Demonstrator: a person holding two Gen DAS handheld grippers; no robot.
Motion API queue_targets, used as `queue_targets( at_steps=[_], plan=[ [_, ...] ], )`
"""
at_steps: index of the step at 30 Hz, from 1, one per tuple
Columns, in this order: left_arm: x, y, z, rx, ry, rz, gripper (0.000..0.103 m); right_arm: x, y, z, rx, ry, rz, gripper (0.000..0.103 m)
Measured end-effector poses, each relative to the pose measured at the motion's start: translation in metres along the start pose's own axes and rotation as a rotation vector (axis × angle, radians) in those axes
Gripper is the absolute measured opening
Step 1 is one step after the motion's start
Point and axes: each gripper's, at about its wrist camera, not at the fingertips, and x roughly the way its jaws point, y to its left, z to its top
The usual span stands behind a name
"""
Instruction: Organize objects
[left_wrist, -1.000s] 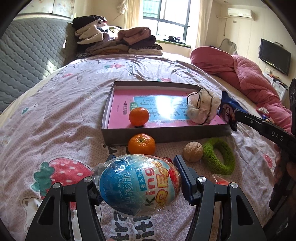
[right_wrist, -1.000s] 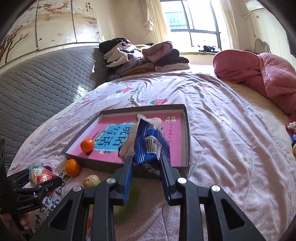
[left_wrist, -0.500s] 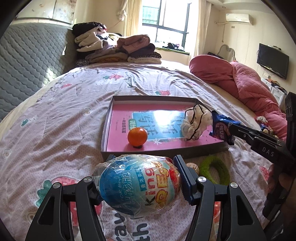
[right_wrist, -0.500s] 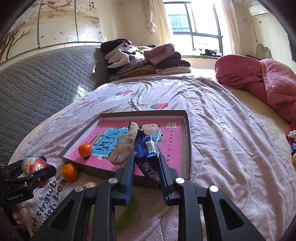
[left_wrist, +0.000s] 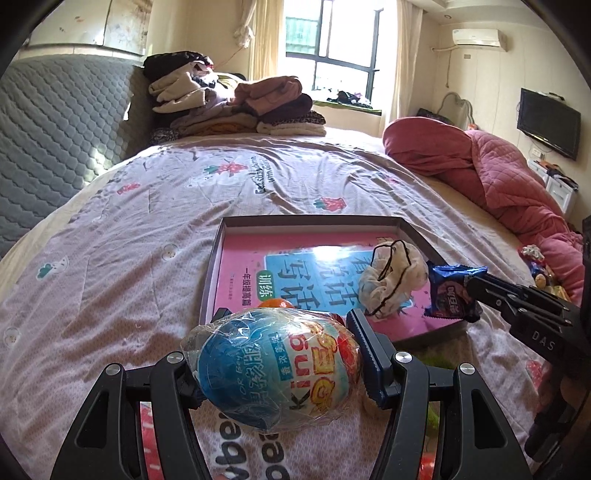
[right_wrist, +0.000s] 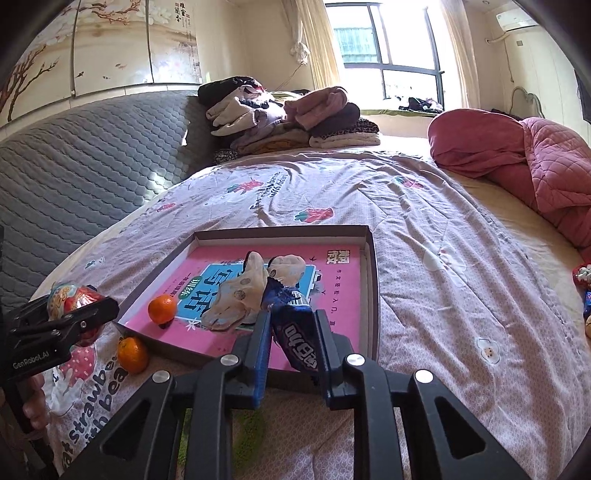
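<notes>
My left gripper is shut on a plastic-wrapped blue and orange toy egg, held above the bed just short of the shallow tray's near edge. My right gripper holds a blue snack packet over the tray's near right part, and its jaws are closing on the packet. In the tray lie a pink book, one tangerine and a bundle of pale socks. A second tangerine sits on the bedspread in front of the tray. The left view shows the packet beside the socks.
A green ring lies on the bedspread under my right gripper. Folded clothes are piled against the grey headboard. A pink quilt is heaped along the right. Small items lie at the bed's right edge.
My left gripper rose and moved toward the tray with the egg; the front tangerine and the walnut slipped out of its view. The right jaws narrowed on the packet, which stayed over the tray.
</notes>
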Motion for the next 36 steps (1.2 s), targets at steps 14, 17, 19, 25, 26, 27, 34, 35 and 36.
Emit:
queue_targets(
  at_steps=[14, 17, 19, 25, 26, 27, 34, 35, 36],
  plan=[
    [0.025, -0.006, 0.019, 0.005, 0.007, -0.003, 0.065, 0.008, -0.004, 0.013, -0.009, -0.01, 0.004, 0.022],
    [0.028, -0.009, 0.023, 0.011, 0.005, -0.008, 0.065, 0.01, -0.006, 0.017, -0.006, -0.015, 0.002, 0.017],
    [0.03, -0.012, 0.025, 0.02, 0.005, -0.007, 0.065, 0.01, -0.007, 0.019, -0.009, -0.017, 0.008, 0.012],
    [0.047, -0.019, 0.027, 0.031, 0.035, -0.007, 0.065, 0.019, -0.012, 0.018, 0.001, 0.005, 0.001, 0.012],
    [0.05, -0.02, 0.026, 0.038, 0.039, -0.002, 0.065, 0.02, -0.012, 0.018, 0.003, 0.009, 0.003, 0.012],
    [0.053, -0.021, 0.026, 0.041, 0.042, 0.001, 0.065, 0.021, -0.013, 0.018, 0.003, 0.008, 0.001, 0.012],
    [0.072, -0.025, 0.022, 0.056, 0.074, 0.005, 0.065, 0.026, -0.017, 0.017, 0.012, 0.02, 0.006, 0.012],
    [0.074, -0.026, 0.021, 0.059, 0.078, 0.003, 0.065, 0.027, -0.017, 0.017, 0.013, 0.024, 0.005, 0.012],
    [0.076, -0.027, 0.02, 0.062, 0.081, 0.004, 0.065, 0.028, -0.018, 0.016, 0.013, 0.026, 0.003, 0.012]
  ],
)
